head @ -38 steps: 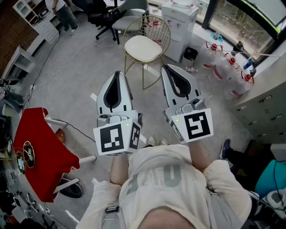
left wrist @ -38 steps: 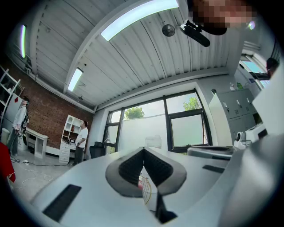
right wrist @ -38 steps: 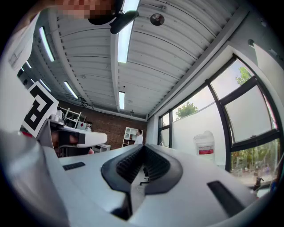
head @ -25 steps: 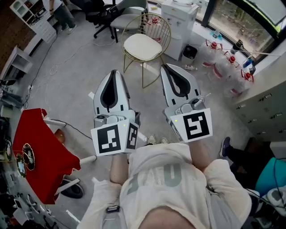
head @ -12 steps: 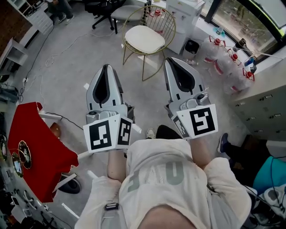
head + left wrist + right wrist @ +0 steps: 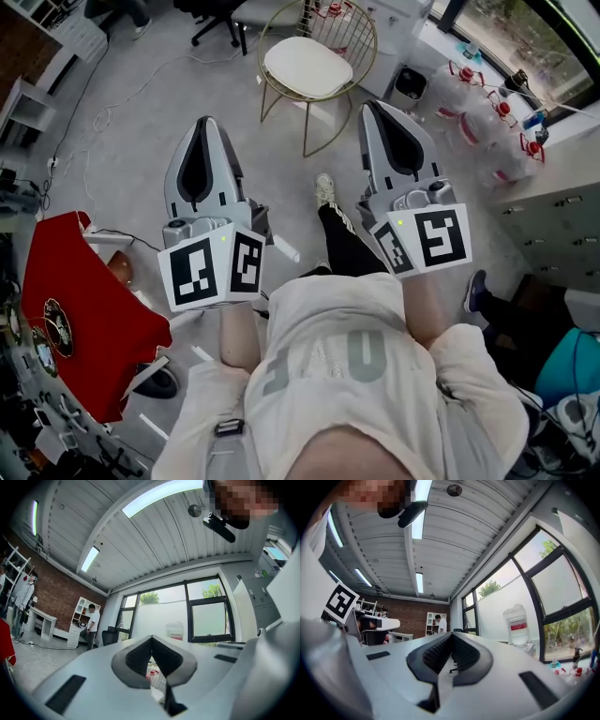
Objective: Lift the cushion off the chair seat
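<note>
A cream, rounded cushion (image 6: 307, 67) lies flat on the seat of a gold wire-frame chair (image 6: 349, 26), filling the seat in front of its curved back.

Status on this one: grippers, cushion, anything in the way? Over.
Left gripper and right gripper both shut, empty, short of the chair. Cushion lying on the seat, untouched. Nothing between but floor and the person's own foot.

Matt cloth cushion (image 6: 302, 66) on glossy metal-wire chair (image 6: 345, 28).
</note>
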### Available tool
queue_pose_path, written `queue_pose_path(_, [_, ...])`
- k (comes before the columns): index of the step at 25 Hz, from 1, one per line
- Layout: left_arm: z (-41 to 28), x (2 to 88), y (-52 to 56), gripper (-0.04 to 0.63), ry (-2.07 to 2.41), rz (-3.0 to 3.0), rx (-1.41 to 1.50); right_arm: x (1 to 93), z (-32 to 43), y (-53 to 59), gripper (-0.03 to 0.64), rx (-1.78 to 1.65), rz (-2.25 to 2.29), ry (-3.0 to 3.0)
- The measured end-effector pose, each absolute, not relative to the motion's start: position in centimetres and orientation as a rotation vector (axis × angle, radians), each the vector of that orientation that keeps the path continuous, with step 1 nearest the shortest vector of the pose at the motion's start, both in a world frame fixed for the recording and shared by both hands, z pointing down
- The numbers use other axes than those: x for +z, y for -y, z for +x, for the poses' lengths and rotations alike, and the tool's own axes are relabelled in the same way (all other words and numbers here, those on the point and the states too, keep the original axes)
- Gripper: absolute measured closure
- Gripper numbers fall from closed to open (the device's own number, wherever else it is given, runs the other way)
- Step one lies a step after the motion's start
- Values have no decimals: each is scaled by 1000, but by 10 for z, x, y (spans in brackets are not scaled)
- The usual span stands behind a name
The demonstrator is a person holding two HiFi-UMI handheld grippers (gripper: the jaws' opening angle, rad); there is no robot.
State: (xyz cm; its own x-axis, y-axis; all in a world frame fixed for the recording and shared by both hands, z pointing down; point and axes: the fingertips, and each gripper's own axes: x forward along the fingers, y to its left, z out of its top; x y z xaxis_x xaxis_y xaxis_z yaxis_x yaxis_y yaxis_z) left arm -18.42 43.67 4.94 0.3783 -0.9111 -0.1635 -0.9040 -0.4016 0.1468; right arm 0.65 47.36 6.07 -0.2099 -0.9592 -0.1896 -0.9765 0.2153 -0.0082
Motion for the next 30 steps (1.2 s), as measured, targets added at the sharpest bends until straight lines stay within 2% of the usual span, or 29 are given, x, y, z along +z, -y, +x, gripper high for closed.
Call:
queue_pose_path(12, [-112,63,-322,583,1605,2686,-389,80,46,-352,600,263,-1876,-2352])
queue_pose_path(23, [-60,65,-90,583,1728,2548,-328,82,120,-123,600,210,-1862,-2437])
queue_pose_path(30, [-29,69,19,583,1779,2515,-286,85,156,1,600,179,-1828,-2491])
